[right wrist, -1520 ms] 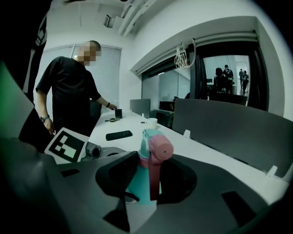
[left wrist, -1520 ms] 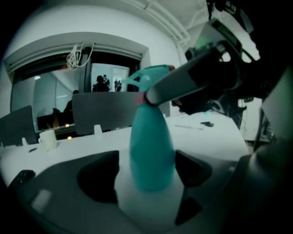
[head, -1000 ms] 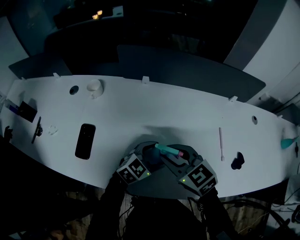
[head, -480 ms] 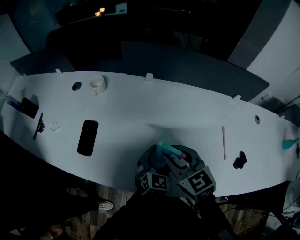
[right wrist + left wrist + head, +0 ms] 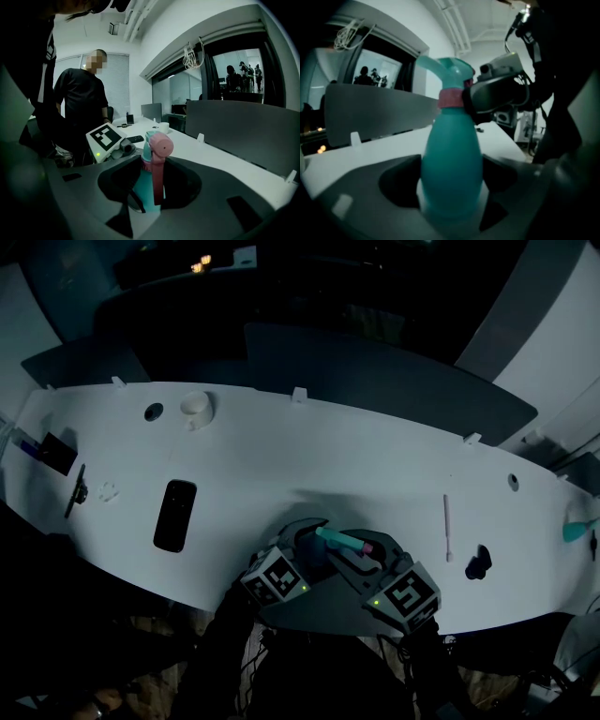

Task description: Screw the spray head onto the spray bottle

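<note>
Left gripper (image 5: 302, 557) is closed on the lower body of the green bottle (image 5: 452, 159). Its two jaws press against the sides, so they stand rather wide. Right gripper (image 5: 361, 563) comes from the other side and holds the spray head (image 5: 157, 150) with a narrower opening. In its view I see the pink nozzle and the pink trigger (image 5: 158, 180) turned toward the camera.

In the left gripper view the head sits on the neck of the bottle, and the pink collar (image 5: 450, 97) is just beside the tip of the right gripper. The bottle is between both grippers, over the near edge of the white surface (image 5: 309, 456). I cannot tell if it touches the surface.

Further left on the surface lies a black phone (image 5: 175, 515), and a white cup (image 5: 195, 407) stands near the far edge. A thin stick (image 5: 447, 526) lies to the right. In the right gripper view a person (image 5: 82, 101) in dark clothes stands beside the surface.
</note>
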Available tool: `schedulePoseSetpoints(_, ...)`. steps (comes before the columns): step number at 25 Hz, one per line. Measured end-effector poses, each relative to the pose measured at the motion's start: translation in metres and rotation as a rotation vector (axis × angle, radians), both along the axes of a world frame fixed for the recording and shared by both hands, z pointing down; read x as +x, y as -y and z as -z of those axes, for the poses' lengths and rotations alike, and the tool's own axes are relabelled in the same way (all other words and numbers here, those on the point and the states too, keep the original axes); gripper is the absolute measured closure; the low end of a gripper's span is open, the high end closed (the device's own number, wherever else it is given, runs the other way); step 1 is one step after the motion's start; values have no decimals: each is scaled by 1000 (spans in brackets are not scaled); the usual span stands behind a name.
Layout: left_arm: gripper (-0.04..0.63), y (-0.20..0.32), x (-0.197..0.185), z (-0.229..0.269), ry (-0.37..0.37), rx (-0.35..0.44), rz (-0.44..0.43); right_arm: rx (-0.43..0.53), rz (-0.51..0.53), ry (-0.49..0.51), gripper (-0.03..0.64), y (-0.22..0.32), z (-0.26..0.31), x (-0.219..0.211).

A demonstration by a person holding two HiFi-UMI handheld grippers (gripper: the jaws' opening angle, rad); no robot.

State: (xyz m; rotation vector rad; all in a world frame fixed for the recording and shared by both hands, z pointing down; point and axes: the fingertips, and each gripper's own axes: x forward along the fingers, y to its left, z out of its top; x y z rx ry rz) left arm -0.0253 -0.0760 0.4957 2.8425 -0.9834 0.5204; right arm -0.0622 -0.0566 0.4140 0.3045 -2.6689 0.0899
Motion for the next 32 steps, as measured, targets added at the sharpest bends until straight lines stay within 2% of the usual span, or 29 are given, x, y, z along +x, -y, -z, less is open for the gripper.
schedulePoseSetpoints(2, 202, 0, 3, -2, 16, -15, -53, 1, 12, -10, 480, 1, 0, 0)
schedulePoseSetpoints(4, 206, 1, 2, -1, 20, -12, -26, 3, 4, -11, 480, 2, 0, 1)
schedulePoseSetpoints(7, 207, 8, -3, 2, -2, 33, 154, 5, -40, 4, 480, 4, 0, 2)
schedulePoseSetpoints(12, 207, 10, -16, 1, -9, 50, 565, 27, -104, 23, 480, 2, -1, 1)
schedulePoseSetpoints(14, 206, 9, -18, 2, 4, 49, 659, 25, -118, 33, 480, 0, -1, 1)
schedulePoseSetpoints(15, 202, 10, -18, 2, 12, 53, 664, 22, -117, 36, 480, 0, -1, 2)
schedulePoseSetpoints(17, 201, 9, -16, 2, 25, 66, 610, 17, -102, 32, 480, 0, -1, 2)
schedulePoseSetpoints(20, 199, 1, -16, 9, 59, 122, 468, 22, -69, 13, 480, 1, -2, -1)
schedulePoseSetpoints(22, 198, -2, -18, 15, 48, 139, 383, 20, -55, 11, 480, 2, -1, -2)
schedulePoseSetpoints(27, 196, 4, -9, 17, -38, 62, 170, 11, -22, 8, 480, 2, 0, 0)
schedulePoseSetpoints(29, 209, 5, -4, 17, -41, 32, 96, 14, -5, 3, 480, 3, -2, 1)
schedulePoseSetpoints(31, 224, 7, -2, 17, -26, 27, 75, 20, 2, -2, 480, 5, -4, 2)
schedulePoseSetpoints(32, 225, 8, -1, 16, -17, 32, 91, 22, -4, -2, 480, 6, -3, 2)
